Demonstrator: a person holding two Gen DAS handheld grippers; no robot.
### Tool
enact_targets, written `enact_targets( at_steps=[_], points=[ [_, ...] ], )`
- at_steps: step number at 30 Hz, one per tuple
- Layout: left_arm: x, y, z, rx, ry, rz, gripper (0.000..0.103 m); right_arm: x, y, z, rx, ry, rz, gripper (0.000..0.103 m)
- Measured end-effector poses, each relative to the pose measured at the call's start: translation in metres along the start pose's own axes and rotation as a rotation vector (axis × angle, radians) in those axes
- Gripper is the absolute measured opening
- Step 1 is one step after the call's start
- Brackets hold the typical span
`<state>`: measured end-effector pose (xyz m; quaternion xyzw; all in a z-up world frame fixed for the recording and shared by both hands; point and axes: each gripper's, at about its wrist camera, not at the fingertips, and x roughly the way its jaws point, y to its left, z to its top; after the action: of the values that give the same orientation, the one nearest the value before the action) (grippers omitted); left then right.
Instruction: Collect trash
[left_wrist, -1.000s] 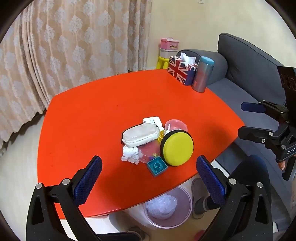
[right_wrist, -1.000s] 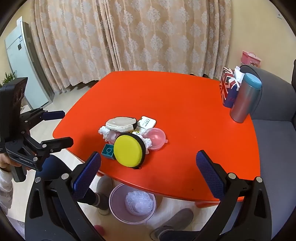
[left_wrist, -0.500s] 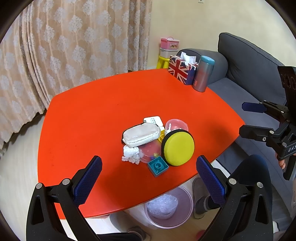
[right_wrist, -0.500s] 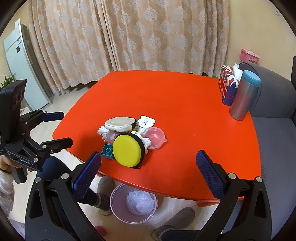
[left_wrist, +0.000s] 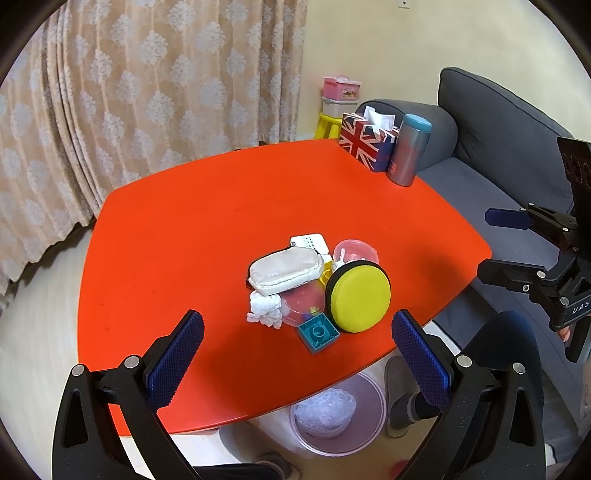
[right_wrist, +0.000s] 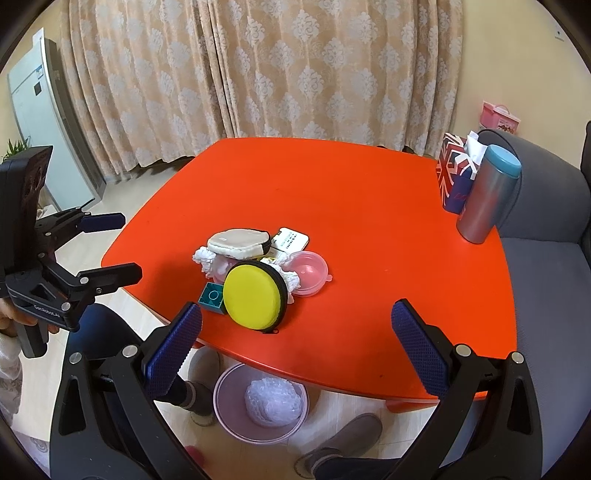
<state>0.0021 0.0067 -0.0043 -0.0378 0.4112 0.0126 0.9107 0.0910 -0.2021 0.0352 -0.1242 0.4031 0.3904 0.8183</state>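
A pile sits near the front edge of the red table (left_wrist: 184, 229): a crumpled white tissue (left_wrist: 264, 310), a beige pouch (left_wrist: 284, 271), a round yellow case (left_wrist: 360, 301), a teal brick (left_wrist: 318, 334), pink plastic lids (left_wrist: 354, 251) and a white card (left_wrist: 309, 243). The pile also shows in the right wrist view, with the tissue (right_wrist: 205, 256) and yellow case (right_wrist: 255, 299). A pink bin (left_wrist: 338, 415) with a clear bag stands on the floor under the table edge (right_wrist: 260, 402). My left gripper (left_wrist: 295, 356) is open and empty above the table's front. My right gripper (right_wrist: 297, 350) is open and empty, also held back from the pile.
A Union Jack tissue box (left_wrist: 365, 146) and a metal tumbler (left_wrist: 410, 153) stand at the table's far right corner. A grey sofa (left_wrist: 498, 129) is to the right. Curtains (right_wrist: 258, 74) hang behind. The person's feet in grey slippers (right_wrist: 338, 439) are beside the bin.
Both grippers have drifted very slightly; the view has shifted a little. Nothing on the table has moved and both grippers stay open.
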Motion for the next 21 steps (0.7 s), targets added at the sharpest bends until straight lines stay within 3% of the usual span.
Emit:
enact_targets(
  at_steps=[21],
  points=[
    [-0.0001, -0.0005, 0.0005, 0.001, 0.000, 0.002, 0.097, -0.0002, 0.0011, -0.0008, -0.001, 0.001, 0.000, 0.100]
  ],
)
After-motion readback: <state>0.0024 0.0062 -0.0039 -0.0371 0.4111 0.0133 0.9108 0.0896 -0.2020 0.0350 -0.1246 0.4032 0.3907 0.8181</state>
